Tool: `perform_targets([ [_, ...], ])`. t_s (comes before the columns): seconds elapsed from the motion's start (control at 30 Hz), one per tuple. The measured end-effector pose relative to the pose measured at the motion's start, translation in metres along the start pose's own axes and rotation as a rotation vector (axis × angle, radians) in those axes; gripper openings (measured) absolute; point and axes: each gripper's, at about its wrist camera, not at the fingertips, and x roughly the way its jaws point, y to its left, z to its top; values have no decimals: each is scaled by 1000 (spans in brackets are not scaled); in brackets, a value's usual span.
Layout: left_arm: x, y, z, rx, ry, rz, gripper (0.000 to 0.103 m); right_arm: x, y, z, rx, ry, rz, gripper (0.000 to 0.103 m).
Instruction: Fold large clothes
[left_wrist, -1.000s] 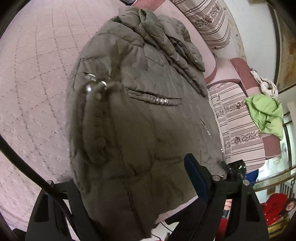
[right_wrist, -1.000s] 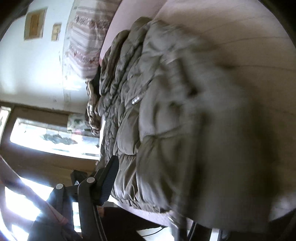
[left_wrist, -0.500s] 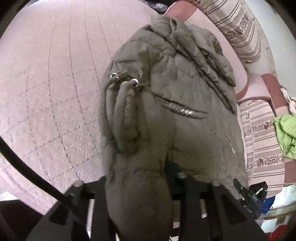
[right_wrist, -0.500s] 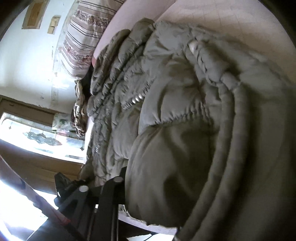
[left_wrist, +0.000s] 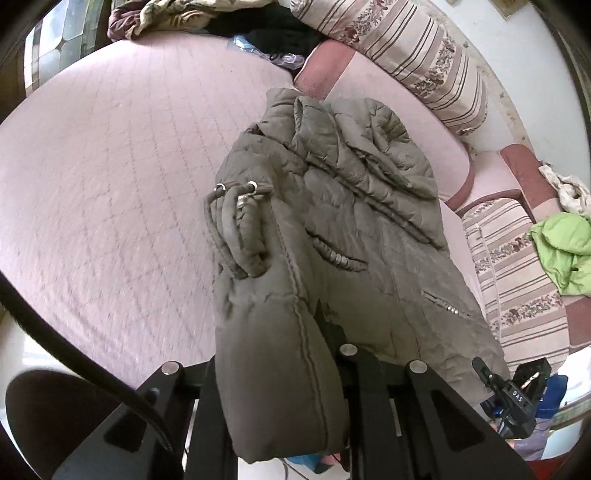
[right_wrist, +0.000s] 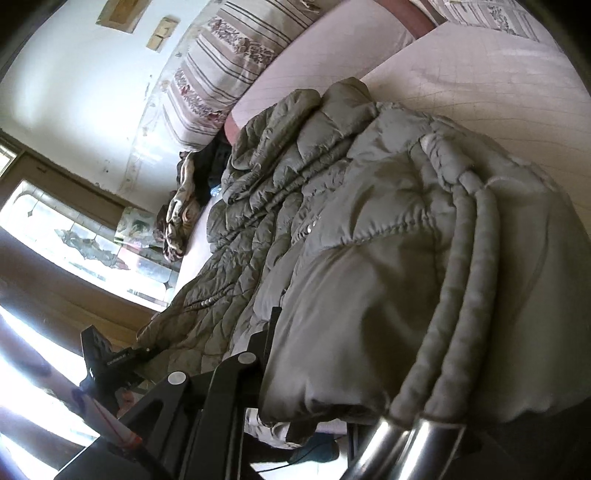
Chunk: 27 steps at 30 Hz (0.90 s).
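An olive quilted padded jacket (left_wrist: 343, 221) lies on the pink quilted bed (left_wrist: 110, 166), its hood toward the pillows. My left gripper (left_wrist: 280, 369) is shut on the jacket's near hem, and a thick fold of it bulges up between the jaws and hides the fingertips. Drawcords with metal ends (left_wrist: 240, 192) lie on top of the fold. In the right wrist view my right gripper (right_wrist: 332, 354) is shut on the same bottom edge of the jacket (right_wrist: 369, 258). Only its left finger (right_wrist: 258, 343) shows, and the cords' metal tips (right_wrist: 406, 439) hang close to the lens.
Striped pillows (left_wrist: 406, 55) lean at the head of the bed. A striped cushion (left_wrist: 509, 266) with a green garment (left_wrist: 561, 243) lies to the right. A heap of crumpled clothes (left_wrist: 166, 14) sits at the far corner. A window (right_wrist: 74, 236) is beside the bed.
Both grippers closed on the jacket's bottom edge and pulled back and up. The hem now bunches thickly between the jaws, and more of the bed shows.
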Motion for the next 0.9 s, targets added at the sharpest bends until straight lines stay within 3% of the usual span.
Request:
perform_targets([
  [0.23, -30, -1, -22, 6, -30, -18, 15, -32, 14, -25, -48, 20, -2, 13],
  [0.4, -45, -11, -15, 16, -86, -13, 15, -46, 31, -22, -93, -1, 7, 13],
  [0.63, -63, -34, 21, 39, -192, -5, 15, -46, 68, 22, -177, -67, 5, 14],
  [0.9, -51, -69, 95, 44, -272, 59, 16, -25, 104, 95, -224, -170, -48, 14],
])
